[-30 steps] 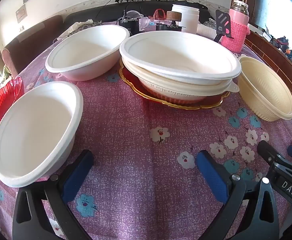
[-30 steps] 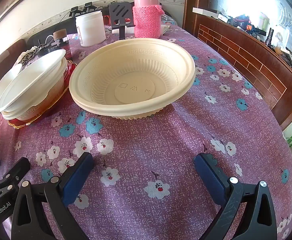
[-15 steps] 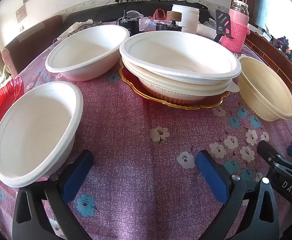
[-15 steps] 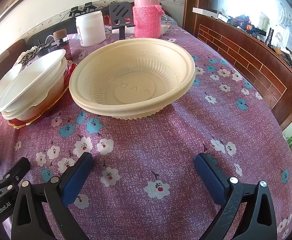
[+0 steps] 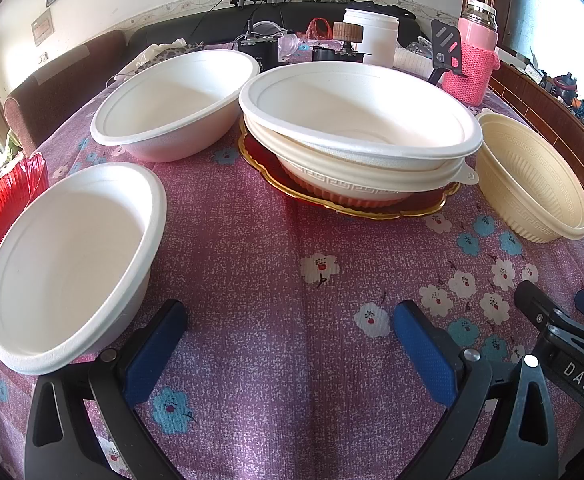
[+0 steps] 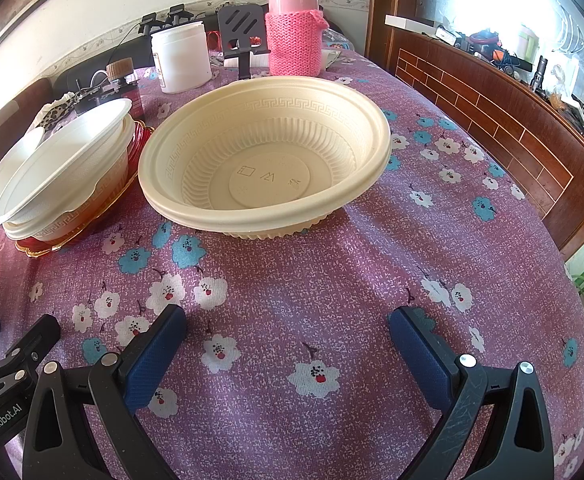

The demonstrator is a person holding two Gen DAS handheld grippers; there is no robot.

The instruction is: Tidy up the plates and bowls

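Floral tablecloth carries the bowl stack on a gold-rimmed red plate; two white bowls sit left of the stack, cream bowl right of it, red ribbed plate far left. Left gripper and right gripper hang near of the stack, jaws wide apart, both empty.

The cloth over the counter looks woven and matt; the cream bowl is ribbed, faintly shiny plastic; white bowls look matt, pulpy; the flask sleeve is knitted.
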